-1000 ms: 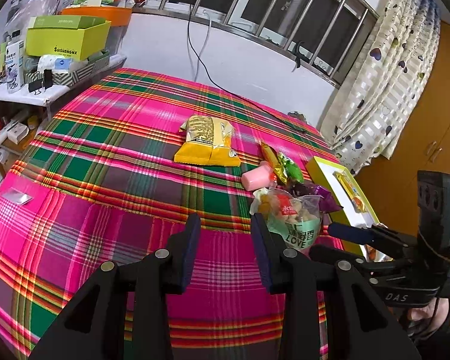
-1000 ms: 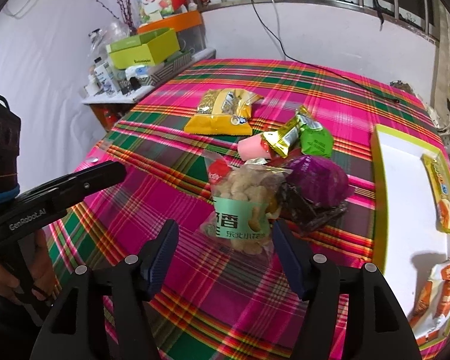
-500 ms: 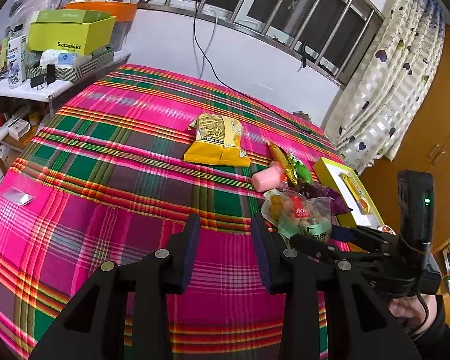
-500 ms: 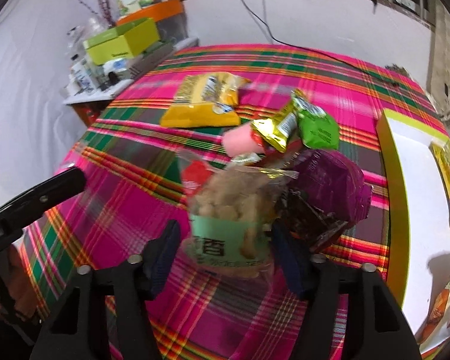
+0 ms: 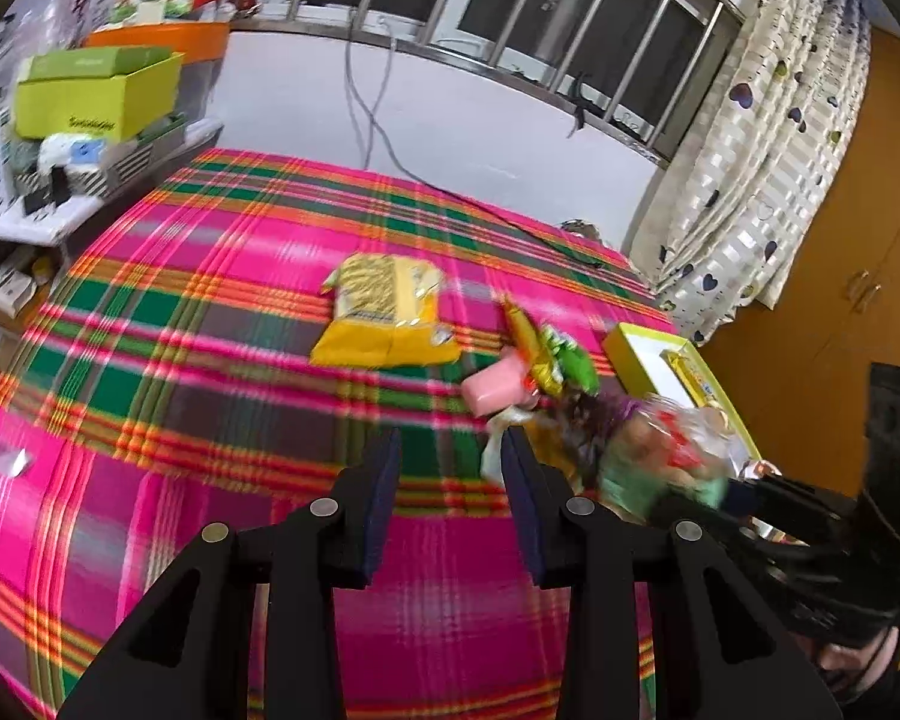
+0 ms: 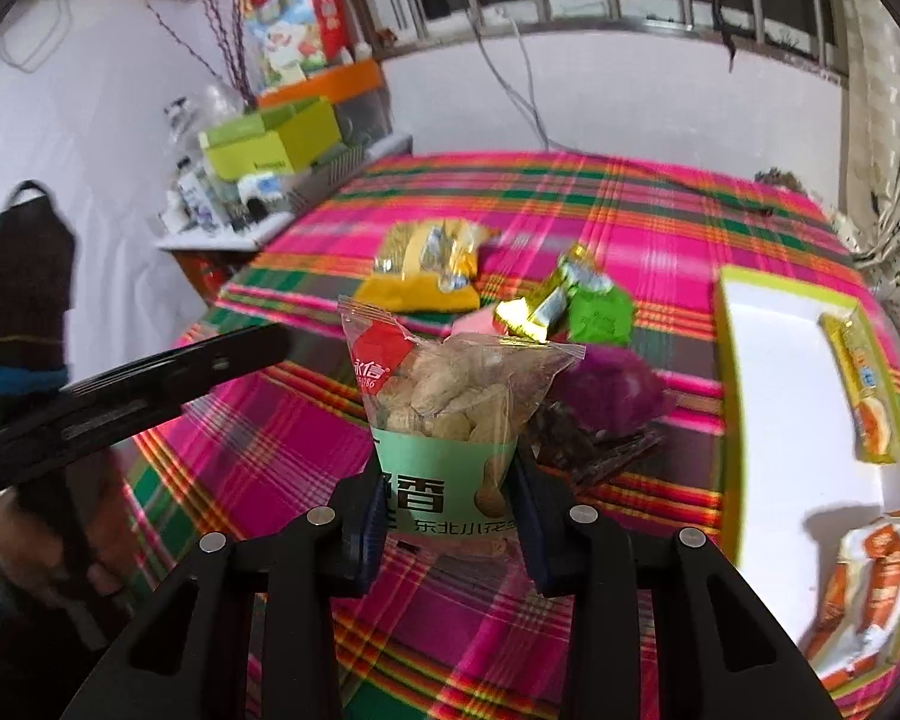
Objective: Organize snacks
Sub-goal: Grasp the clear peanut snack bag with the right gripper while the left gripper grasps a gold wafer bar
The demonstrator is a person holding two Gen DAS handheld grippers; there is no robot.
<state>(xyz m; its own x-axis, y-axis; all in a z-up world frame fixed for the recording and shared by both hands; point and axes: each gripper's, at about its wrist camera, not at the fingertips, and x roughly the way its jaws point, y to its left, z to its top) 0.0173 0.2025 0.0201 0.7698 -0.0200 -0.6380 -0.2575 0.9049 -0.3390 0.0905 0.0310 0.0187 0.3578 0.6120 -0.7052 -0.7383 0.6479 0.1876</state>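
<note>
While the plaid tablecloth [image 6: 600, 222] fills most of both views, the next biggest thing on it is the yellow-rimmed white tray [image 6: 774, 396] along the right side, which already holds a yellow snack bar [image 6: 858, 384] at its far end and an orange-and-white packet [image 6: 870, 576] at its near end. Between them the tray floor is bare.

Left of the tray lies the unsorted heap: a yellow chip bag [image 6: 426, 270] farthest off, then a green packet [image 6: 600, 312], a gold-foil sweet [image 6: 540, 306], a pink piece [image 5: 495, 381], a purple packet [image 6: 612, 390] and a dark wrapper [image 6: 576, 450] close in.

The peanut bag [image 6: 450, 420] stands upright between the pads of the right gripper [image 6: 450, 516]. Its jaws are closing and both pads press the green lower band, so the bag is pinched, its clear top and long axis pointing away from the camera. It looks lifted clear of the cloth, though the bottom edge is hidden.

The tray lies directly to the right of the held bag, with the purple packet and dark wrapper partly between them, so the carry probably needs to pass over those. The right hand is the nearer one to the tray.

The left gripper [image 5: 450, 498] hangs over bare cloth left of the heap, jaws partly apart, with nothing between them.
</note>
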